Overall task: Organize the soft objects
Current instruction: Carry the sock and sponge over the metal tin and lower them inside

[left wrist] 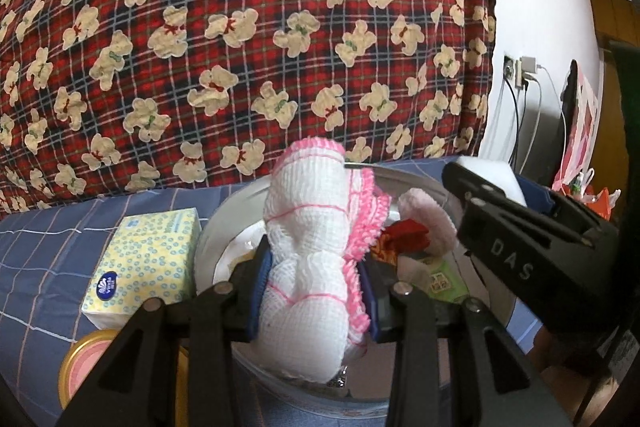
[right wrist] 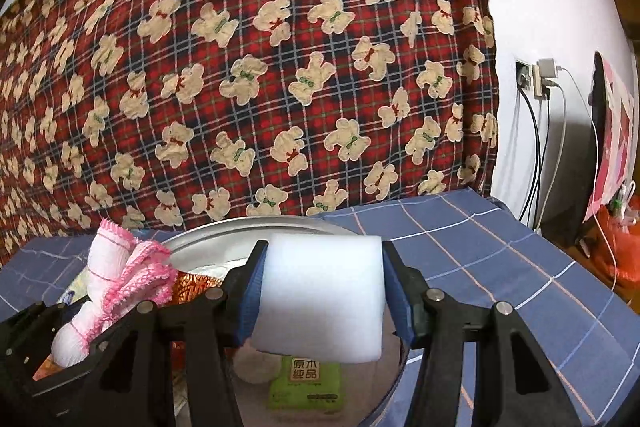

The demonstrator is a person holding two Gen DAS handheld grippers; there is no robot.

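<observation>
My left gripper is shut on a rolled white cloth with pink trim, squeezed at its waist and held above a metal basin. In the right wrist view the same cloth shows at lower left. My right gripper is shut on a white foam sponge block, which hangs over the basin's rim. Inside the basin lie a green tissue pack, a red fabric piece and a pale pink fluffy item. The right gripper's black body appears at the right of the left view.
A yellow tissue box and a gold-rimmed round tin lie left of the basin on the blue checked sheet. A red plaid bear-print quilt rises behind. Wall socket and cables are at the right.
</observation>
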